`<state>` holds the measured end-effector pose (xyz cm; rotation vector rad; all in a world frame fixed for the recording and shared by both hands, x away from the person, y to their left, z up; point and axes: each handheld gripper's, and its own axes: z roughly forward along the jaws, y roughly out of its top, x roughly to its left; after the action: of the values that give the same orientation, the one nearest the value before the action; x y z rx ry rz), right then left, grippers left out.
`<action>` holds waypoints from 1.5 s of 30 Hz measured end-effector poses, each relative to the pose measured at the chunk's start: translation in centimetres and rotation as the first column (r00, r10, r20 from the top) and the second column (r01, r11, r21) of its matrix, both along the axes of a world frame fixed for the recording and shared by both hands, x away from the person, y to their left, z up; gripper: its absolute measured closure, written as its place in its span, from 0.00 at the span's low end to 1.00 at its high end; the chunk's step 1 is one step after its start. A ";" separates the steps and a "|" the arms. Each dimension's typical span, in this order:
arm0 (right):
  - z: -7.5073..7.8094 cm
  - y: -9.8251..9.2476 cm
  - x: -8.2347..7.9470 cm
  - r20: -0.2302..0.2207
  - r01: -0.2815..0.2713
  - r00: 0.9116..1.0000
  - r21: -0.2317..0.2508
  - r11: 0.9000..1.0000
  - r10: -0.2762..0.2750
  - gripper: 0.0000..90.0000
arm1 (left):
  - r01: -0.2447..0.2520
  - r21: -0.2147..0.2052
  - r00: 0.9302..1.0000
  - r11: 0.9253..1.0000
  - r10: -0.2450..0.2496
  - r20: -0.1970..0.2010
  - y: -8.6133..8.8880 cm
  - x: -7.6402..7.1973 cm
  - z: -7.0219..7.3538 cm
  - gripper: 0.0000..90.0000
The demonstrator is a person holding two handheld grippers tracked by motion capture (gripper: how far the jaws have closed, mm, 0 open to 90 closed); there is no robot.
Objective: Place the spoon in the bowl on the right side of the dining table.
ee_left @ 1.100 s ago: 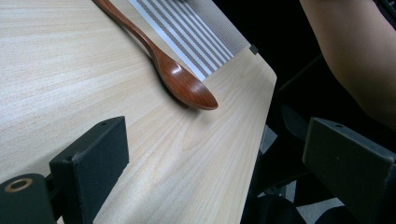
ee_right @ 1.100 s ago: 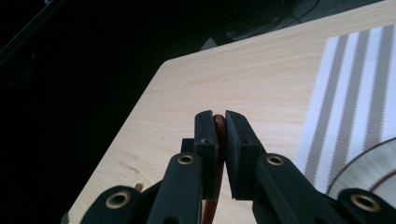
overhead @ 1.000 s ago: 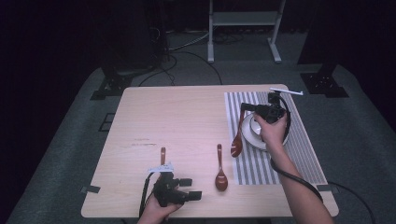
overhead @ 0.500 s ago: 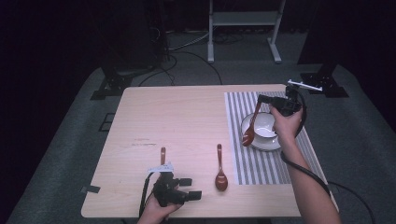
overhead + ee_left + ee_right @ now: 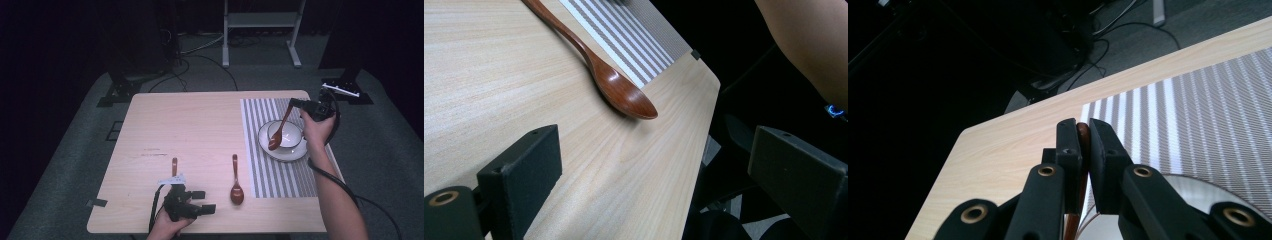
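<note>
1. Three wooden spoons were in play; the held spoon (image 5: 278, 131) hung in the right gripper (image 5: 302, 105), clamped at its handle end (image 5: 1083, 137) between the fingers (image 5: 1068, 145).
2. Its long axis ran steeply tilted in the high view, handle up toward the far right, bowl end low toward the near left, over the near-left rim of the white bowl (image 5: 290, 135).
3. That bowl sat on a white saucer (image 5: 283, 153) on the striped mat (image 5: 265, 150), near the worktop's (image 5: 200, 130) right edge.
4. The left gripper (image 5: 202, 200) rested at the worktop's near edge with its fingers (image 5: 521, 172) wide apart and nothing between them.
5. A second spoon (image 5: 236, 180) lay flat just ahead of it, long axis near to far, bowl end toward the near edge, beside the mat's left border.
6. A third spoon's handle (image 5: 174, 165) showed just beyond the left gripper.
7. Open bare worktop spread across the far left and middle; the mat's near part lay free.
</note>
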<state>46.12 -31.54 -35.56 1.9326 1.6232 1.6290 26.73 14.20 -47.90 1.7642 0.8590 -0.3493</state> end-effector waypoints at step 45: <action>-1.8 -5.1 -0.2 -0.010 0.216 0.976 0.004 0.976 -0.216 0.93 | 0.001 -0.008 1.000 1.000 -0.001 0.001 -0.1 0.0 -0.1 0.07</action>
<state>45.94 -36.68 -37.37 2.0404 1.3566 1.5422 26.74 14.13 -47.98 1.7572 0.8552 -0.3519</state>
